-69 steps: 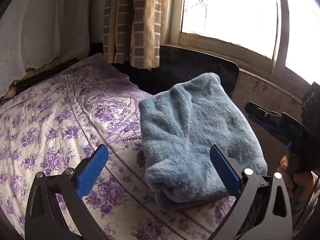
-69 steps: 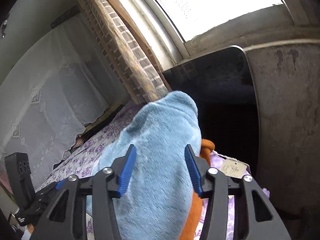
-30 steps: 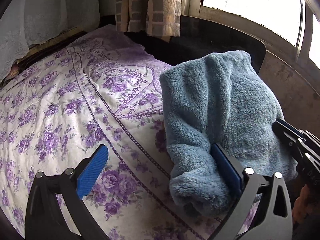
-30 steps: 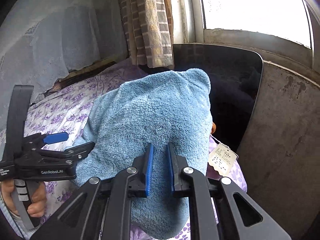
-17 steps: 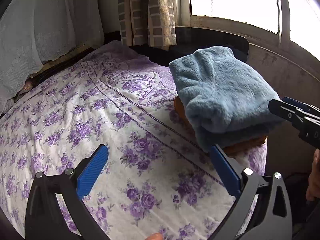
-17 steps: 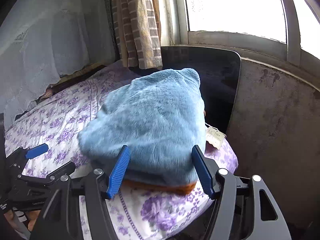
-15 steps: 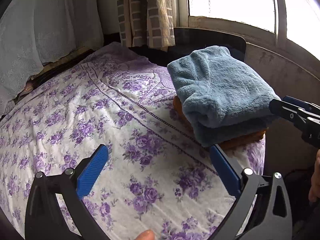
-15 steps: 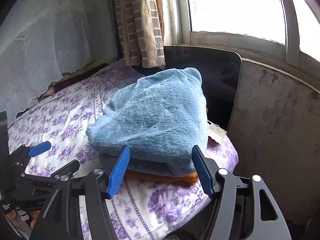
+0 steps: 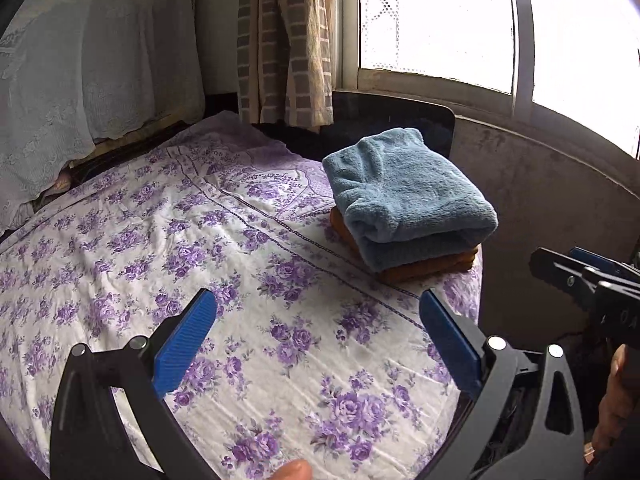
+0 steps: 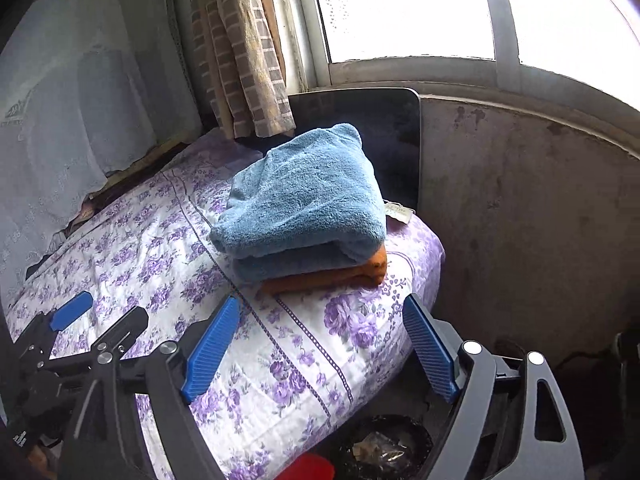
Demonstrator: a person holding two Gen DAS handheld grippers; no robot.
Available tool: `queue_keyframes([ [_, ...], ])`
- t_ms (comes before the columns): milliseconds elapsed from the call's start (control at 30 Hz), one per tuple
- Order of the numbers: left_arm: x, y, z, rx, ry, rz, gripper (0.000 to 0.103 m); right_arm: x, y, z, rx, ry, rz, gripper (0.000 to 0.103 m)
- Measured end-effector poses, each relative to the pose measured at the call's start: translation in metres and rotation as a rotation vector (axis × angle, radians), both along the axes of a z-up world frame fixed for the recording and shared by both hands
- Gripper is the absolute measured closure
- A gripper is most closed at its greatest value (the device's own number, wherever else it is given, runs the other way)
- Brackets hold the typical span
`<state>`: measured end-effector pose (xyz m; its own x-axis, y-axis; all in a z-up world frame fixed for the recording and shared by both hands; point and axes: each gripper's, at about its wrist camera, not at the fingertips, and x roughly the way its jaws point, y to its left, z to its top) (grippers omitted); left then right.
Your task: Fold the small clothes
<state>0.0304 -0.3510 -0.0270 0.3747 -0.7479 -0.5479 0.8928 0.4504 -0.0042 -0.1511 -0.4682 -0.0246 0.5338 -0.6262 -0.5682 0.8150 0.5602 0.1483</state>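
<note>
1. Position of the work: the folded blue fleece garment (image 9: pixel 408 196) lies flat on top of a folded orange garment (image 9: pixel 428 266), the two forming a small stack at the far corner of the bed, on the purple-flowered bedsheet (image 9: pixel 200 240), just in front of a dark board (image 10: pixel 384 136) leaning under the window (image 9: pixel 436 20).

2. Right gripper (image 10: pixel 324 344): its jaws have just been opening and now stand wide apart, with nothing between them; the stack sits beyond the blue pads, clear of both.

3. Left gripper (image 9: pixel 316 340): fingers spread wide, nothing held, only bare sheet between them.

4. Step in hand, as I judge it: the release and withdrawal after stacking. The blue piece looks placed, so the job now is to leave it undisturbed.

5. Recommended conduct: draw both tools straight back and slightly upward, keeping the pads off the plush pile (fleece snags and drags easily, and a caught edge would pull the top fold open).

6. Observed defect: the blue garment overhangs the orange one on the near-left side and its rolled front edge bulges. A light squaring press would tidy it, if wanted.

7. Hazard: the stack sits near the corner of the bed beside the wall; a sideways nudge could tip it off.

8. A paper tag (image 10: pixel 398 213) shows behind the stack; what it belongs to I cannot tell.
</note>
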Motion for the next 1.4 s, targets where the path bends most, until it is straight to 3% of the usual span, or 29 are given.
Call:
queue_keyframes([
  [200,-0.025,0.013,0.006,0.008,-0.061,-0.025,0.004,0.000,0.012,0.003,0.001,0.004,0.025,0.014],
  [567,-0.013,0.009,-0.006,0.048,-0.006,0.004,0.004,0.007,0.006,-0.007,0.039,0.018,0.064,0.013],
  [1400,-0.013,0.011,-0.003,0.051,-0.021,0.015,0.004,0.015,0.014,-0.004,0.005,0.035,0.093,0.013],
])
